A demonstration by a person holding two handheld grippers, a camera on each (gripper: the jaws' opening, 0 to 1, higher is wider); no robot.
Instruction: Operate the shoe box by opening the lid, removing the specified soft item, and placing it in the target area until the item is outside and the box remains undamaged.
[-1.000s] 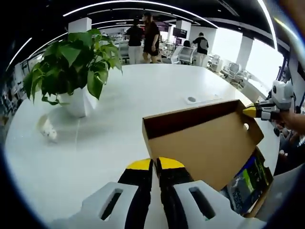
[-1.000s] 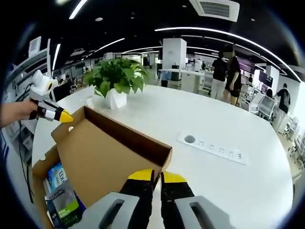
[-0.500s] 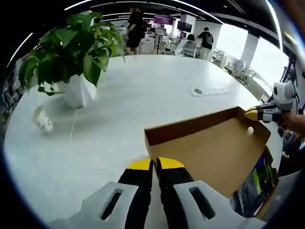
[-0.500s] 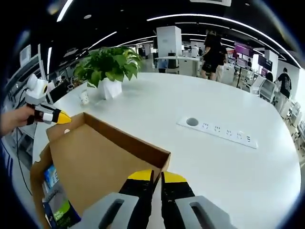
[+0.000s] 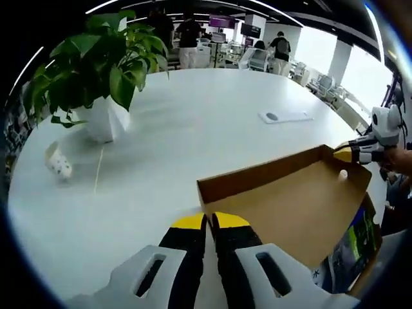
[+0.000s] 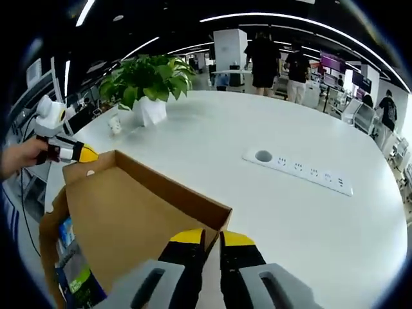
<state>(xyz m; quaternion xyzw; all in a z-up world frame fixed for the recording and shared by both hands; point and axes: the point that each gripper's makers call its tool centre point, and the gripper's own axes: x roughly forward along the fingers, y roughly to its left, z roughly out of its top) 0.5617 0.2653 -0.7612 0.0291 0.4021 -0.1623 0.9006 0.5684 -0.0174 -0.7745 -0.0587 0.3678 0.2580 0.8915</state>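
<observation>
Left gripper view: left gripper, jaws pressed together on the near corner of the shoe box lid, which lies raised ahead and to the right of the jaws. Soft packet in the shoe box, beneath the lid's far right edge. Potted plant and paper cup on the bench, far left of the jaws.

Right gripper view: right gripper, jaws pinching the lid's opposite corner.

Versus half a second ago, the lid sits tilted slightly lower.
</observation>
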